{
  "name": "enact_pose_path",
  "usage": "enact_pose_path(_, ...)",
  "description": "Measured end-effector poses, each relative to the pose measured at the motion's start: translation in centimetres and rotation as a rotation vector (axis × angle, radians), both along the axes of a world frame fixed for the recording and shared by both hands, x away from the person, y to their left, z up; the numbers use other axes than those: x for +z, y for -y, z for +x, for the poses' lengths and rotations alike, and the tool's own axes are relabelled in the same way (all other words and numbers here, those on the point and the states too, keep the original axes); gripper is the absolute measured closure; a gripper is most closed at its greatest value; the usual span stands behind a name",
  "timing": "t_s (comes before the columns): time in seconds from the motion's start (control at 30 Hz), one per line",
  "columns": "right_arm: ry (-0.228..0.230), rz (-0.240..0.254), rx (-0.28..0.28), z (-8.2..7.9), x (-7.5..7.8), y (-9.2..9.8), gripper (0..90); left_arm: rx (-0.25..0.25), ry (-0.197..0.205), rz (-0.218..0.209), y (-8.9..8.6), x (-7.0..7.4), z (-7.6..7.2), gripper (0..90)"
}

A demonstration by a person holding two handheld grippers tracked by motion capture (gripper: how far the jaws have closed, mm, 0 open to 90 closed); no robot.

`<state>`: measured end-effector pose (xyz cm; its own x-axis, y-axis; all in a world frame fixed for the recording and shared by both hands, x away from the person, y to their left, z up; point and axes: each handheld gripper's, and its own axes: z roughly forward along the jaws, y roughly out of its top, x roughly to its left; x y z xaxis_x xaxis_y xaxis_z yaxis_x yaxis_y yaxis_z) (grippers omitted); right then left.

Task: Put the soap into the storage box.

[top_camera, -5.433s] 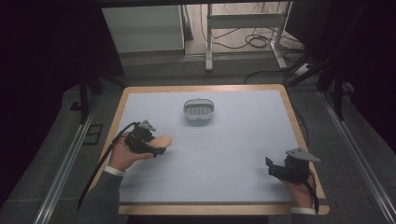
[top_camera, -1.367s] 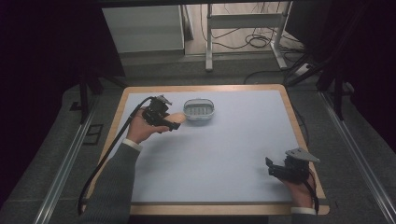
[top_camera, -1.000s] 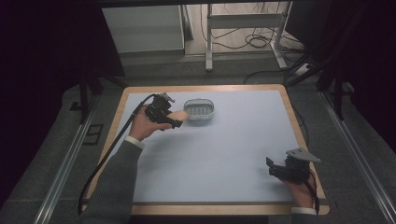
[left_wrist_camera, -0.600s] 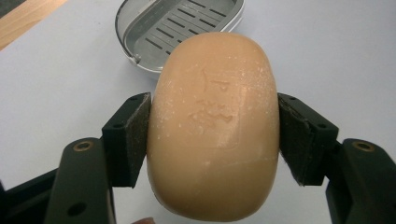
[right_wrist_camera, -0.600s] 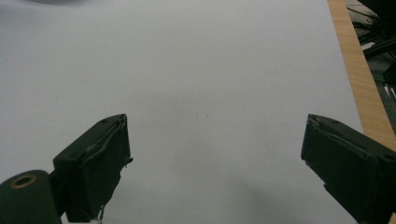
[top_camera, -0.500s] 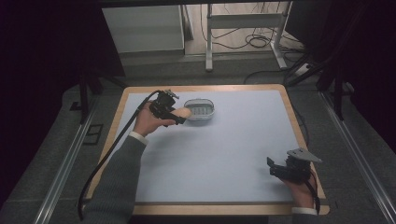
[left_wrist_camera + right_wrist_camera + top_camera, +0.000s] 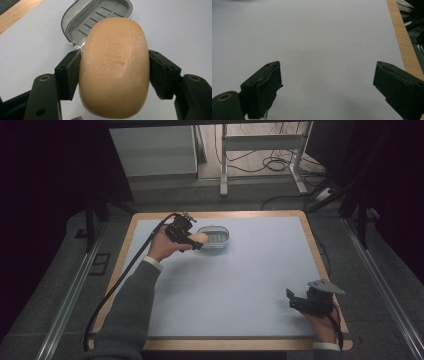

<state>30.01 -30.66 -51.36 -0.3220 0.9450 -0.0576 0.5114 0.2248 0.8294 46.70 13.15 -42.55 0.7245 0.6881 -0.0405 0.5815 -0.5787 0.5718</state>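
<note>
1. Two grippers work over a pale table (image 7: 235, 285); from the high view, the left gripper (image 7: 192, 240) sits upper left of centre, the right gripper (image 7: 299, 302) at lower right.
2. Only the left gripper view reveals an embossed stamp on the tan soap bar (image 7: 115, 67), pinched at both sides by the jaws.
3. The grey soap dish (image 7: 96, 18), slotted inside, lies just beyond the bar and holds nothing.
4. In the right gripper view the jaws stand spread wide over bare table.
</note>
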Motion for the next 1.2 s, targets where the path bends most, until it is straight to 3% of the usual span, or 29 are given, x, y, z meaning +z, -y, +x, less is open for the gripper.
enact_pose_path(0.83,0.000,-0.009,-0.002,0.0,-0.1,0.0,7.9,-0.007,-0.013,0.004,1.9,-0.8,2.6,32.6)
enact_pose_path(1.2,-0.005,-0.015,-0.006,0.0,-0.2,0.1,7.9,-0.036,-0.026,0.010,3.1,-1.6,4.3,32.6)
